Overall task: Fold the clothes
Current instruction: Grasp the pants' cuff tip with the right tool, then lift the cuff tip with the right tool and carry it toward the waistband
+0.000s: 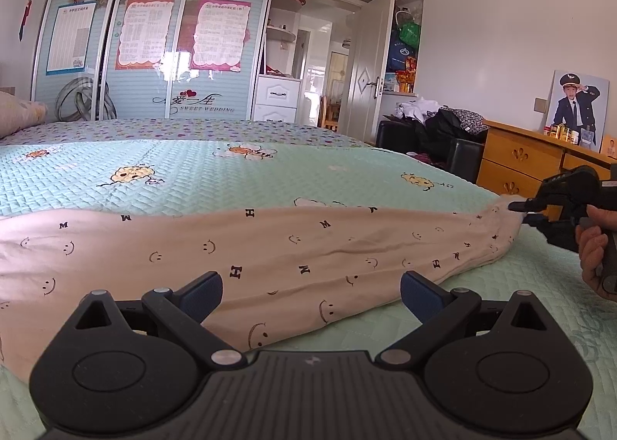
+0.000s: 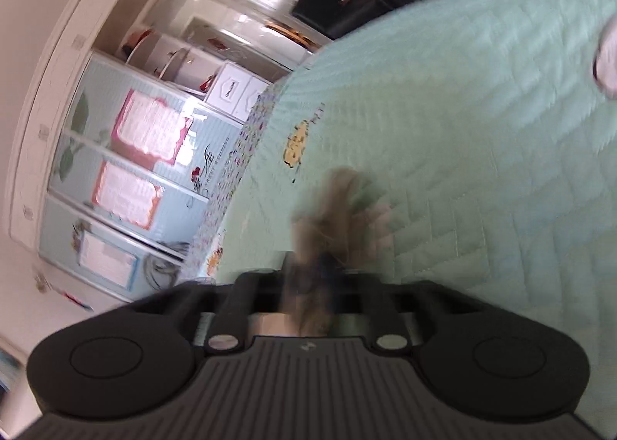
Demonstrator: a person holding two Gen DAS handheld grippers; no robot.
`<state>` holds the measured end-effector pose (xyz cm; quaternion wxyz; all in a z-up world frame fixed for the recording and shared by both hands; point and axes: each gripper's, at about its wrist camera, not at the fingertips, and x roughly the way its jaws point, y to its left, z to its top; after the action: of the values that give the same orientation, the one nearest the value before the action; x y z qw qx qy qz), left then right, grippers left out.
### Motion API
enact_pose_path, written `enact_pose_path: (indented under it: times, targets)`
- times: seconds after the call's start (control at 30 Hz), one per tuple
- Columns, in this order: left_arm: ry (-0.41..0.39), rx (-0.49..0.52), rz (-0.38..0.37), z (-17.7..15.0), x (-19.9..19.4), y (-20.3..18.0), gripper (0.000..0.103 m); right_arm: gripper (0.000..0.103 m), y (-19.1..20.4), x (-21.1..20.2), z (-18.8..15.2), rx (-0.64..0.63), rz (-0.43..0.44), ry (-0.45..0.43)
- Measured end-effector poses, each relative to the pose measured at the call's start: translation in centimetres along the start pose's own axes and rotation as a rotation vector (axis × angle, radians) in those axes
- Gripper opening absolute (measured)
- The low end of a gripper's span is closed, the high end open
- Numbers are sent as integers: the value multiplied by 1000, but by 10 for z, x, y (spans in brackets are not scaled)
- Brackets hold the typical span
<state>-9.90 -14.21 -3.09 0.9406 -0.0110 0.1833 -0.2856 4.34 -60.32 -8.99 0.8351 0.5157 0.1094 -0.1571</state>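
A: Left gripper (image 1: 310, 295) status?

B: Released. Jaws spread wide, blue pads (image 1: 204, 295) either side of the near edge of the garment (image 1: 270, 258), nothing between them.

A: Where's the garment?

B: Pale pink cloth with smiley and letter print, lying flat across the green quilted bedspread (image 1: 231, 177), running left to right in the left wrist view. Its far-right end narrows to a bunched tip.

A: Right gripper (image 1: 518, 212)?

B: Seen from the left camera, it's at that right tip, fingers pinched together on the fabric end, hand (image 1: 595, 247) on the handle. The right wrist view is motion-blurred and rolled sideways; a brownish smear sits between its fingers, probably the cloth, but I can't confirm from that frame alone.

A: Background?

B: Wardrobe (image 1: 154, 46) with posters far behind the bed, wooden dresser (image 1: 516, 162) far right.
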Motion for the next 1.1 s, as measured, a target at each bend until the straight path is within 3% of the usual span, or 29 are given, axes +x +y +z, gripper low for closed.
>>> enact_pose_path:
  times: [0.1,0.3,0.53,0.7,0.93,1.1]
  targets:
    - [-8,-1,0,0,-2,0,99,13,25,-7,-4,-168,-37,-21]
    - [-43,-39,16,5,-13,6,97,13,77,0,-14,-378,-80,-29]
    - [-68,-82,40,8,-66,34,97,13,147,11,-63,-655,-95,4]
    - [-87,-146,119,6,-111,71,97,13,202,29,-130,-860,-66,53]
    - [-130,-239,207,0,-149,112,98,13,276,49,-254,-1072,34,147]
    - [-151,-286,219,-7,-159,135,98,14,282,63,-330,-1119,30,236]
